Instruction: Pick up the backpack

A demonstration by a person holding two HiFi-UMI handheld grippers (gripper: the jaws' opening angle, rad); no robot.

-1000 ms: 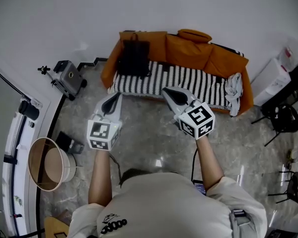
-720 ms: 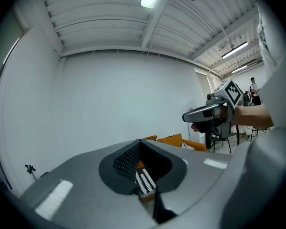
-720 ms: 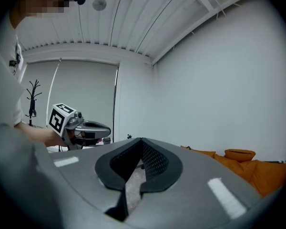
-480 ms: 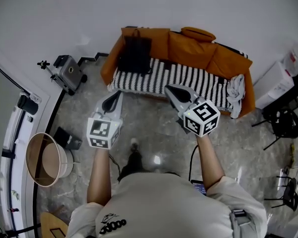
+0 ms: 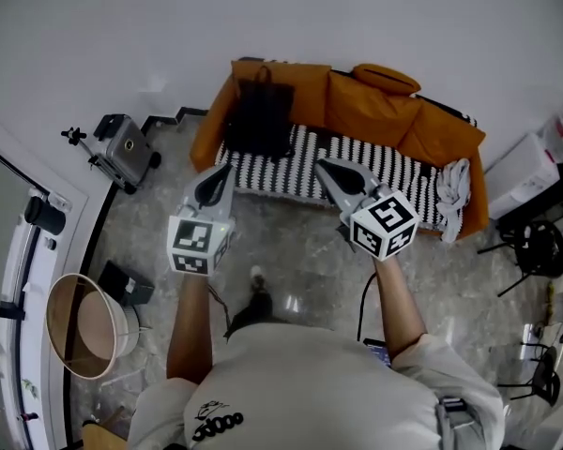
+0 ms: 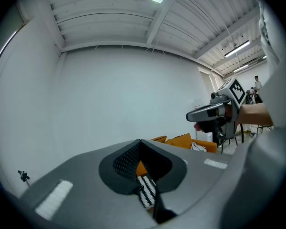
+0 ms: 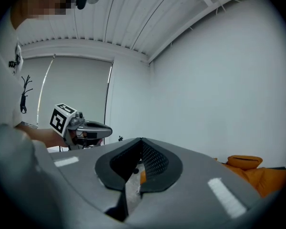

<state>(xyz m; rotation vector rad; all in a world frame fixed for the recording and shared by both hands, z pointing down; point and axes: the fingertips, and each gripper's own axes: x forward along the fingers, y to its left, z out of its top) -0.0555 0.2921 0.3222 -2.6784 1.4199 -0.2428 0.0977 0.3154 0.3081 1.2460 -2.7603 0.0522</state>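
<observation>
Our left gripper (image 5: pixel 218 178) and right gripper (image 5: pixel 330 172) sat closed and empty at mid-frame. The backpack (image 5: pixel 260 118) leaned upright on the sofa (image 5: pixel 394 120), upper centre. It looked soft, floppy and fairly light; we judged its top handle (image 5: pixel 260 71) the best hold.

**Backpack** (image 5: pixel 261 118). One item.

- **Look:** Black and soft-sided, roughly rectangular, taller than it is wide. A thin carry loop stands up from its top edge. Zips, pockets and straps are too small to make out.
- **Pose:** Upright, its back leaning on the backrest of the orange sofa (image 5: pixel 375 111), its base down on the seat.
- **Place:** At the sofa's left end in the head view, just beside the left armrest. The lower edge rests on the black-and-white striped cover (image 5: pixel 385 162) spread over the seat.
- **State:** At rest, not yet picked up, touching only the sofa and its cover.
</observation>
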